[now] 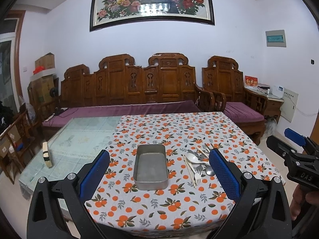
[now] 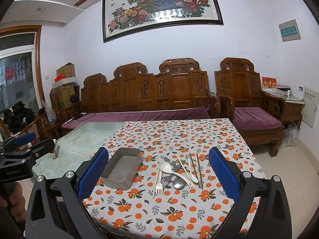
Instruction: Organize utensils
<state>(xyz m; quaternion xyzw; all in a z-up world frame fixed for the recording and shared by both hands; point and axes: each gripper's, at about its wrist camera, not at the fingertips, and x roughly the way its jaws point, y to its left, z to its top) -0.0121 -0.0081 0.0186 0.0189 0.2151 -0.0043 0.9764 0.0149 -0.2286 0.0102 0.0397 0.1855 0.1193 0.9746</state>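
An empty metal tray (image 1: 151,185) (image 2: 111,181) sits on the orange-print tablecloth (image 1: 179,209) (image 2: 179,209). To its right lies a pile of utensils (image 1: 196,164) (image 2: 177,172): a white spoon (image 2: 166,167), forks (image 2: 159,188), a metal spoon (image 2: 178,183), and chopsticks (image 2: 199,169). My left gripper (image 1: 159,171) is open and empty, held above the table's near edge in front of the tray. My right gripper (image 2: 158,171) is open and empty, facing the pile. Each gripper shows at the side of the other's view.
The bare glass tabletop (image 1: 75,145) lies left of the cloth, with a small block (image 1: 47,157) standing on it. A carved wooden sofa (image 1: 129,87) with purple cushions and an armchair (image 1: 229,83) stand behind the table.
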